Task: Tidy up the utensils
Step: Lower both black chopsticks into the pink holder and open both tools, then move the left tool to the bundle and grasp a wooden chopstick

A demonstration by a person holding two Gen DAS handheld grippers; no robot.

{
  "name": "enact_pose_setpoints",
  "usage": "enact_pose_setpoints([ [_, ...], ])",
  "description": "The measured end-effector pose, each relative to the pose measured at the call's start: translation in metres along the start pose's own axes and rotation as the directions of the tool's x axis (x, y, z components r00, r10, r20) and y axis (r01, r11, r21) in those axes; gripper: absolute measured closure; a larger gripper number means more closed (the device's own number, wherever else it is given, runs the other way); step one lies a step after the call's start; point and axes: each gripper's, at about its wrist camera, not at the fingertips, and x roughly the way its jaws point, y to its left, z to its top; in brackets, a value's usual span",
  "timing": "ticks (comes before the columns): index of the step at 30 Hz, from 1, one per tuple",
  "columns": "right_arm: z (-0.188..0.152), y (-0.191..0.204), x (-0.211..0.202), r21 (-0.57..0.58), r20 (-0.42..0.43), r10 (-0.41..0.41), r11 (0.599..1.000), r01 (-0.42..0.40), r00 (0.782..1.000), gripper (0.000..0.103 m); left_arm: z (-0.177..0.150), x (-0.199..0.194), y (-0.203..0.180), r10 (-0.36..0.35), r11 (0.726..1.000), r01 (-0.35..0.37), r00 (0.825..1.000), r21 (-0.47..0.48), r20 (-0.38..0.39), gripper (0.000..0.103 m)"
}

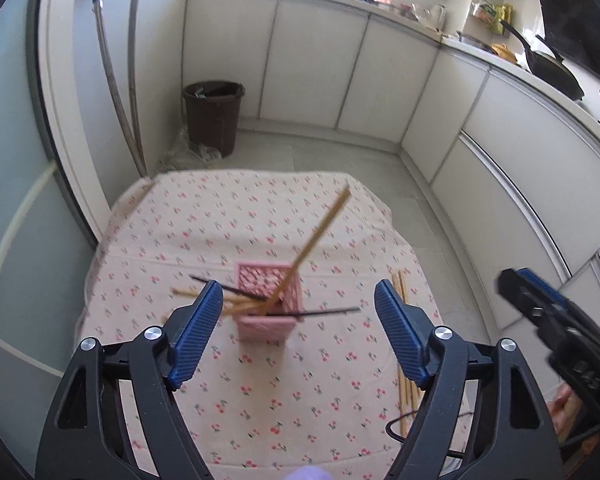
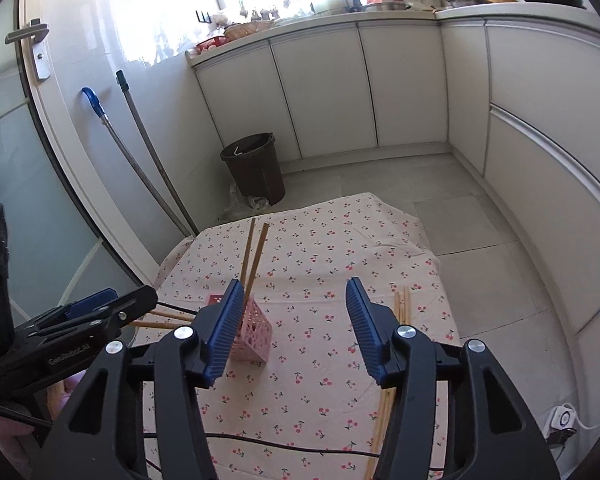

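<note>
A pink lattice holder [image 1: 266, 320] [image 2: 256, 338] stands on the cherry-print tablecloth [image 1: 220, 220] [image 2: 340, 240]. Wooden chopsticks [image 1: 320, 232] [image 2: 256, 252] lean out of it, and black chopsticks [image 1: 324, 312] poke out sideways. More wooden chopsticks [image 1: 406, 376] [image 2: 402, 304] lie loose on the cloth to the right. My left gripper [image 1: 300, 320] hangs open just in front of the holder, nothing touching its pads. My right gripper [image 2: 296, 328] is open too, its left pad passing in front of the holder. Each gripper shows in the other's view: right gripper [image 1: 520, 284], left gripper [image 2: 128, 300].
A black cable [image 2: 260, 440] crosses the near end of the table. Beyond the table, a brown bin [image 1: 214, 116] [image 2: 256, 168] and two mop handles [image 2: 148, 152] stand by the wall. White cabinets [image 1: 380, 80] line the back and right. A hand [image 1: 564, 404] shows at lower right.
</note>
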Motion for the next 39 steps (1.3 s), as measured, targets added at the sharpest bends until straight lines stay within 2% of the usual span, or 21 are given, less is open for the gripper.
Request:
enact_pose_setpoints([
  [2, -0.008, -0.017, -0.022, 0.022, 0.029, -0.001, 1.0, 0.001, 1.0, 0.029, -0.008, 0.01, -0.009, -0.015, 1.0, 0.015, 0.999, 0.016, -0.043, 0.026],
  [6, -0.02, -0.055, -0.063, 0.081, 0.097, -0.005, 0.997, -0.003, 0.995, 0.017, -0.026, 0.033, -0.036, -0.038, 0.996, 0.047, 0.992, 0.071, -0.121, 0.025],
  [8, -0.021, -0.075, -0.079, 0.093, 0.107, 0.121, 0.987, -0.131, 0.987, 0.015, -0.035, 0.047, -0.053, -0.053, 0.992, 0.07, 0.985, 0.102, -0.164, 0.023],
  [9, -0.02, -0.084, -0.085, 0.105, 0.107, 0.194, 0.973, -0.205, 0.975, 0.015, -0.039, 0.054, -0.061, -0.057, 0.991, 0.079, 0.981, 0.112, -0.185, 0.023],
  [10, -0.018, -0.095, -0.093, 0.12, 0.124, 0.303, 0.941, -0.317, 0.945, 0.015, -0.042, 0.061, -0.069, -0.06, 0.989, 0.086, 0.977, 0.119, -0.204, 0.023],
  [11, -0.016, -0.1, -0.101, 0.116, 0.139, 0.435, 0.885, -0.451, 0.89, 0.015, -0.047, 0.071, -0.079, -0.064, 0.987, 0.095, 0.971, 0.128, -0.228, 0.023],
  [12, -0.013, -0.105, -0.11, 0.087, 0.141, 0.61, 0.777, -0.624, 0.78, 0.015, -0.051, 0.078, -0.087, -0.066, 0.985, 0.103, 0.966, 0.136, -0.249, 0.023],
  [13, -0.011, -0.106, -0.12, 0.041, 0.134, 0.723, 0.68, -0.733, 0.678, 0.012, -0.053, 0.086, -0.093, -0.067, 0.984, 0.109, 0.961, 0.144, -0.269, 0.023],
  [14, -0.011, -0.107, -0.132, -0.014, 0.146, 0.766, 0.634, -0.773, 0.626, 0.009, -0.056, 0.096, -0.101, -0.063, 0.982, 0.111, 0.955, 0.151, -0.291, 0.023],
  [15, -0.013, -0.108, -0.147, -0.079, 0.187, 0.759, 0.645, -0.76, 0.624, 0.008, -0.058, 0.104, -0.106, -0.056, 0.982, 0.108, 0.95, 0.155, -0.307, 0.023],
  [16, -0.014, -0.109, -0.157, -0.126, 0.221, 0.724, 0.686, -0.717, 0.653, 0.007, -0.06, 0.113, -0.111, -0.048, 0.982, 0.103, 0.946, 0.157, -0.322, 0.023],
  [17, -0.015, -0.109, -0.16, -0.144, 0.229, 0.681, 0.73, -0.668, 0.695, 0.007, -0.062, 0.124, -0.116, -0.035, 0.983, 0.092, 0.941, 0.156, -0.337, 0.023],
  [19, -0.014, -0.111, -0.151, -0.124, 0.242, 0.554, 0.832, -0.541, 0.797, 0.007, -0.063, 0.144, -0.12, -0.004, 0.986, 0.062, 0.936, 0.152, -0.352, 0.023],
  [21, -0.011, -0.115, -0.127, -0.049, 0.246, 0.348, 0.937, -0.347, 0.905, 0.007, -0.063, 0.167, -0.125, 0.022, 0.988, 0.037, 0.927, 0.15, -0.374, 0.026],
  [22, -0.01, -0.117, -0.111, -0.018, 0.217, 0.256, 0.966, -0.258, 0.942, 0.007, -0.062, 0.177, -0.128, 0.031, 0.989, 0.027, 0.923, 0.146, -0.384, 0.032],
  [23, -0.009, -0.123, -0.096, 0.013, 0.183, 0.199, 0.979, -0.204, 0.963, 0.007, -0.062, 0.189, -0.13, 0.037, 0.99, 0.021, 0.917, 0.14, -0.398, 0.038],
  [26, -0.007, -0.141, -0.061, 0.12, 0.06, 0.174, 0.976, -0.181, 0.983, 0.007, -0.061, 0.214, -0.133, 0.051, 0.991, 0.007, 0.904, 0.134, -0.424, 0.049],
  [31, -0.006, -0.157, -0.049, 0.195, 0.037, 0.118, 0.973, -0.123, 0.992, 0.007, -0.059, 0.238, -0.128, 0.042, 0.997, -0.009, 0.885, 0.074, -0.464, 0.05],
  [39, -0.006, -0.175, -0.026, 0.252, -0.052, 0.023, 0.968, -0.009, 0.998, 0.007, -0.062, 0.256, -0.13, 0.042, 0.998, -0.011, 0.874, 0.067, -0.484, 0.052],
])
